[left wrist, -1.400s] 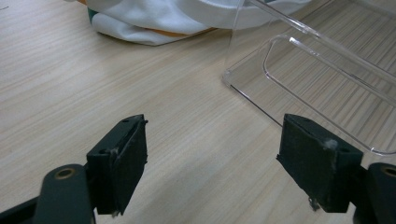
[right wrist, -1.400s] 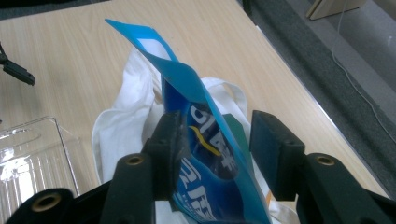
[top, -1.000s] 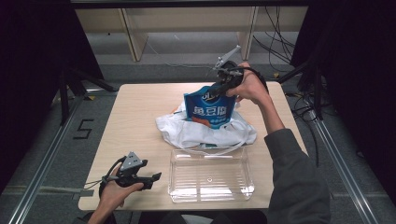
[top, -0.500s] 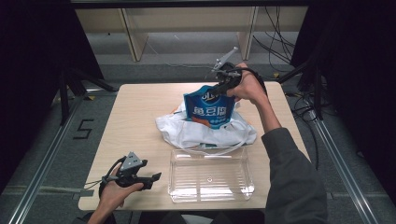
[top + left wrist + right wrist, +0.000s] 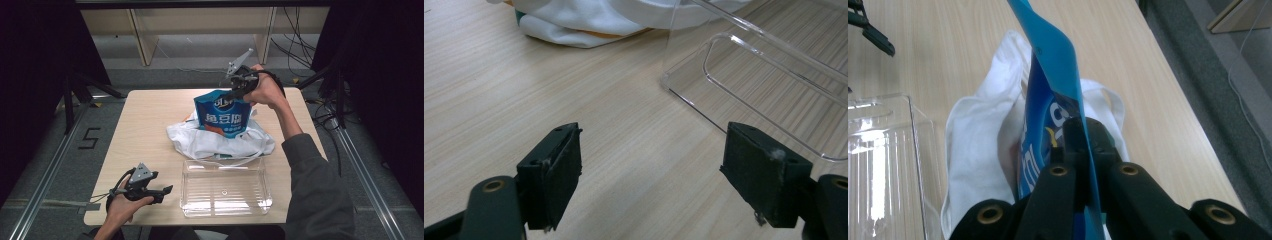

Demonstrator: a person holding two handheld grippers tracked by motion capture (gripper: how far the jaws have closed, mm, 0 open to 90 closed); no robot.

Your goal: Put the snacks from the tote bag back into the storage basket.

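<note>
R gripper [image 5: 235, 92], upper centre of high view, has just closed on top edge of blue pouch [image 5: 223, 116]; thin pinch, pouch could slip or drag white bag [image 5: 220, 142]; L gripper [image 5: 165, 190] wide, empty, lower left.

Left gripper [image 5: 651, 175]: black frame, flat black pads flecked with white lint, brass pivot pin behind each jaw | Right gripper [image 5: 1083, 150]: black jaws, four brass pins behind them | Top: grey three-cornered plates | Cables: black | Sleeve [image 5: 320, 192]: dark grey
</note>
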